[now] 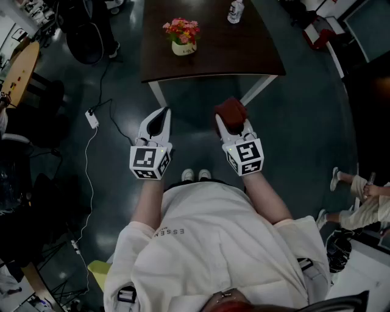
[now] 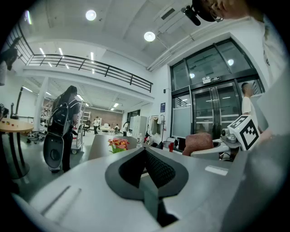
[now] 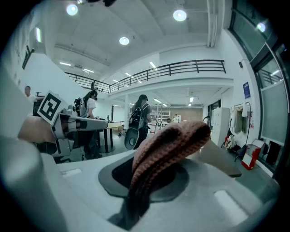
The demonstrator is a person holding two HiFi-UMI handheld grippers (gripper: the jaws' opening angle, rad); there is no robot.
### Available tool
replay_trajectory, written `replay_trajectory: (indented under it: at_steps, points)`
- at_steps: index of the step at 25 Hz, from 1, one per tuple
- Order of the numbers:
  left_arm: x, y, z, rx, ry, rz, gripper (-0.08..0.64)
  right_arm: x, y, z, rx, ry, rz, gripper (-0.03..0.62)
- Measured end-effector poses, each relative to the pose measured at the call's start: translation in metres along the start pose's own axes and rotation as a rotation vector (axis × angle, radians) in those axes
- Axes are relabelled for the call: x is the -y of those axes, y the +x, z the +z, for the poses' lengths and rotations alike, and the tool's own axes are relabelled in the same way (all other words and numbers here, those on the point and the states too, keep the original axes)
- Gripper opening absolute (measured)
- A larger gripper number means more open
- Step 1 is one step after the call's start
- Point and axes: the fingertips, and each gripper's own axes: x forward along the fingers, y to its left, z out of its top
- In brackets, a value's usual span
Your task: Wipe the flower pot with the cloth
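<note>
A small white flower pot (image 1: 183, 48) with red and pink flowers (image 1: 181, 28) stands on the dark table (image 1: 231, 52) ahead; in the left gripper view the flowers (image 2: 118, 144) show far off. My left gripper (image 1: 159, 116) is short of the table's near edge, shut with nothing in it, its jaws (image 2: 146, 168) closed together. My right gripper (image 1: 230, 119) is beside it, shut on a reddish-brown knitted cloth (image 1: 231, 110). In the right gripper view the cloth (image 3: 167, 146) bulges up out of the closed jaws and hides what lies ahead.
A clear bottle (image 1: 235, 11) stands at the table's far right. A white cable with a power block (image 1: 92, 118) trails over the floor at left. A round wooden table (image 1: 17, 70) is at far left. A seated person's legs (image 1: 359, 201) are at right. People stand in the hall.
</note>
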Motion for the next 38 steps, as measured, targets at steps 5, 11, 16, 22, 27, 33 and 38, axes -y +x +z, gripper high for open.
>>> replay_trajectory:
  at_steps: [5, 11, 16, 22, 27, 33, 38]
  points:
    - [0.001, 0.009, -0.001, -0.012, 0.001, -0.002, 0.015, 0.008, 0.005, 0.002, -0.003, 0.005, 0.007, 0.044]
    - [0.003, 0.019, -0.006, -0.024, -0.002, 0.007, 0.015, 0.018, 0.01, -0.007, -0.018, 0.004, 0.023, 0.044]
    - [0.009, 0.031, -0.013, -0.024, -0.015, 0.021, 0.015, 0.035, 0.013, -0.016, -0.024, 0.033, 0.024, 0.046]
    - [0.005, 0.046, -0.034, -0.055, -0.049, 0.044, 0.015, 0.044, 0.028, -0.038, -0.078, 0.052, 0.061, 0.046]
    - [-0.021, 0.073, -0.044, -0.069, -0.073, 0.052, 0.015, 0.046, 0.062, -0.046, -0.12, 0.038, 0.099, 0.046]
    - [-0.086, 0.133, -0.052, -0.088, -0.1, 0.008, 0.015, 0.046, 0.149, -0.046, -0.178, 0.024, 0.136, 0.046]
    - [-0.144, 0.189, -0.054, -0.143, -0.099, -0.049, 0.015, 0.041, 0.226, -0.045, -0.247, 0.027, 0.161, 0.046]
